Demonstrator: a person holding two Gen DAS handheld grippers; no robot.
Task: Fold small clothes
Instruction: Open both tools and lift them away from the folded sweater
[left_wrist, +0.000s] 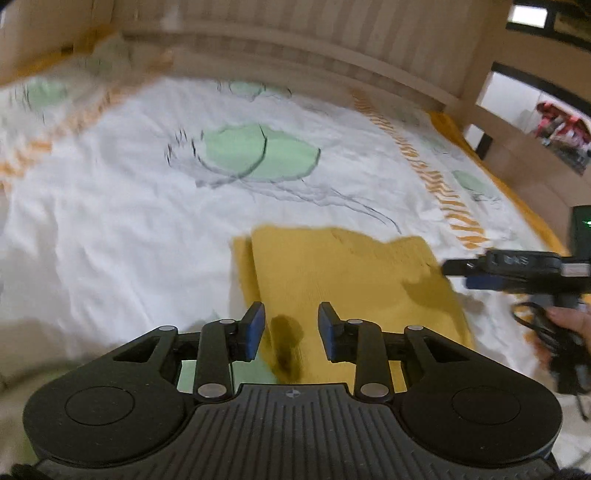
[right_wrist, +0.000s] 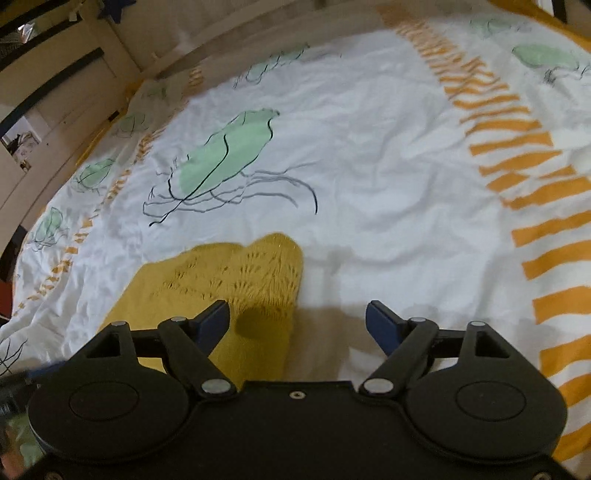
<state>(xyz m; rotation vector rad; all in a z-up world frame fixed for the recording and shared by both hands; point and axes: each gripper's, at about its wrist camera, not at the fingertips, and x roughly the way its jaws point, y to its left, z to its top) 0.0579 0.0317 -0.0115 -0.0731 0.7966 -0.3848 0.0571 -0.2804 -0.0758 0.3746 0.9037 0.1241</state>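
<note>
A mustard-yellow knitted garment lies folded flat on the bed. My left gripper hovers above its near edge with the jaws apart and nothing between the blue pads; only its shadow falls on the cloth. In the right wrist view the same garment shows its lace-patterned edge. My right gripper stands wide open over that garment's right border, empty. The right gripper also enters the left wrist view from the right, held by a hand.
The white bedsheet carries green leaf prints and orange striped bands. A wooden headboard runs along the far side of the bed. Shelving with red items stands at the right.
</note>
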